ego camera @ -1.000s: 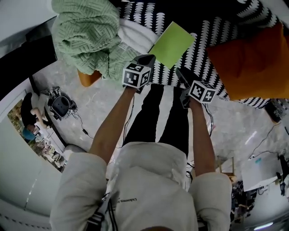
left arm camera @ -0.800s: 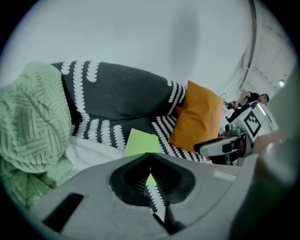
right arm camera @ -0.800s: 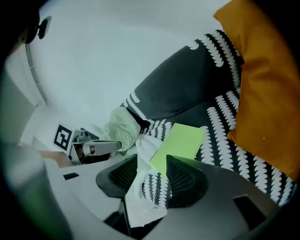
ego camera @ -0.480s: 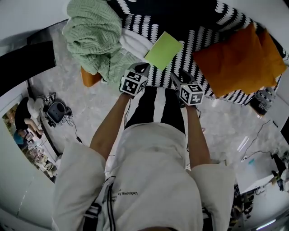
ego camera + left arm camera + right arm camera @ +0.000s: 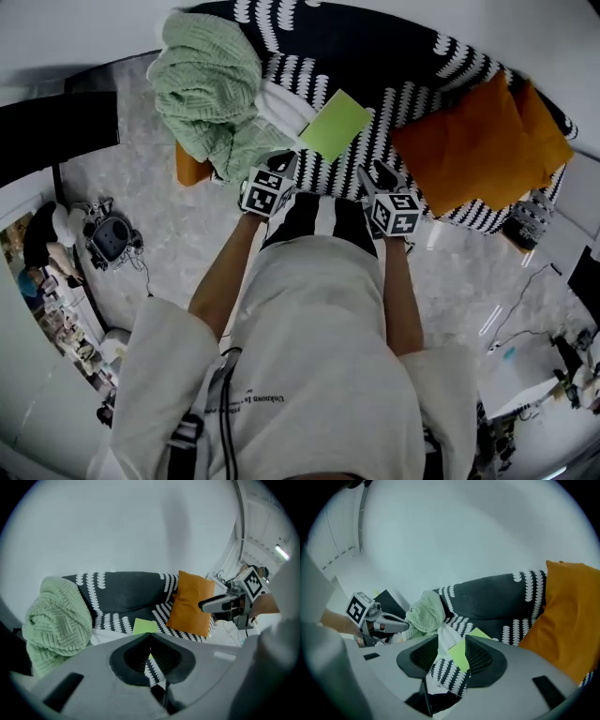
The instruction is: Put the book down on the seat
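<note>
Book (image 5: 335,124): lies flat on the patterned seat (image 5: 398,94).
Left gripper (image 5: 284,164): jaws together, nothing held.
Right gripper (image 5: 380,174): jaws apart, empty.

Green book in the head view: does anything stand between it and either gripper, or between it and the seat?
Nothing visible does. The green book already lies flat on the patterned seat, between the green blanket and orange cushion. The left gripper, jaws together, and right gripper, jaws apart, both hold nothing.

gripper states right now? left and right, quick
Left hand-held gripper: shut, jaws together, holding nothing.
Right hand-held gripper: open, empty; the flat lime-green book lies apart from it on the black-and-white patterned sofa seat.
</note>
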A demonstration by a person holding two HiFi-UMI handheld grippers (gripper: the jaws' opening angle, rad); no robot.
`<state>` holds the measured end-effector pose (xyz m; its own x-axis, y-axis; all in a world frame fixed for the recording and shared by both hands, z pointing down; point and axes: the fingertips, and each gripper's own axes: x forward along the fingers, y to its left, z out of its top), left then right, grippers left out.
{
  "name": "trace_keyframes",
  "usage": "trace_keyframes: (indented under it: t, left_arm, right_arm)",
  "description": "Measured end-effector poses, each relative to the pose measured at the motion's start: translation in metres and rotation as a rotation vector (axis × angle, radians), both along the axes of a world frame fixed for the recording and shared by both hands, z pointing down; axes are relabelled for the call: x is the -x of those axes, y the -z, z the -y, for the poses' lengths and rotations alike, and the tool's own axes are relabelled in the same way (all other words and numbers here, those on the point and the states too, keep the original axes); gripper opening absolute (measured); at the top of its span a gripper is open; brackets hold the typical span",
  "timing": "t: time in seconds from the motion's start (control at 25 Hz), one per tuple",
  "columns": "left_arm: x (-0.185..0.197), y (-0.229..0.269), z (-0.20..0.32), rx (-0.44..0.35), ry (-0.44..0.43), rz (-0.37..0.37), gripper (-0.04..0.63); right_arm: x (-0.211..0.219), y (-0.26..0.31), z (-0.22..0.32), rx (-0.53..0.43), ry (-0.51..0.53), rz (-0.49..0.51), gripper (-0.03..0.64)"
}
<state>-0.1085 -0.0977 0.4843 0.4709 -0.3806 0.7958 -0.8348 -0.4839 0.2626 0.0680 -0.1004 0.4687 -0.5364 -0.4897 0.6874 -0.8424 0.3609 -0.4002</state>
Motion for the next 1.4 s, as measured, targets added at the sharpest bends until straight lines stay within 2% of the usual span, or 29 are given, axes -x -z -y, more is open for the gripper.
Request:
trace_keyframes:
  t: [0.24,0.4,0.6,0.76,0.92,1.4]
  left_arm:
    - [0.006,0.021,0.007,-0.052,0.014,0.028,0.009]
    - [-0.002,0.033,0.007,-0.059,-0.001,0.007,0.009]
    - [-0.02,0.035,0.011,-0.024,0.03,-0.044,0.009]
    - [-0.032,0.039,0.014,-0.014,-0.023,-0.053,0.009]
    - [-0.034,0.043,0.012,-0.016,-0.033,-0.046,0.009]
    - [-0.04,0.034,-0.005,0.011,-0.053,-0.029,0.009]
  right_arm:
    - [-0.002,0.025,0.005,-0.027,0.045,-0.007,0.173]
    - [0.003,0.028,0.009,-0.03,0.096,-0.024,0.151]
    - [0.011,0.027,0.014,-0.037,0.19,-0.064,0.092]
    - [0.017,0.026,0.016,-0.03,0.242,-0.064,0.058]
    - [0.022,0.026,0.017,-0.041,0.3,-0.093,0.013]
    - [0.016,0.017,0.012,-0.025,0.314,-0.14,0.008]
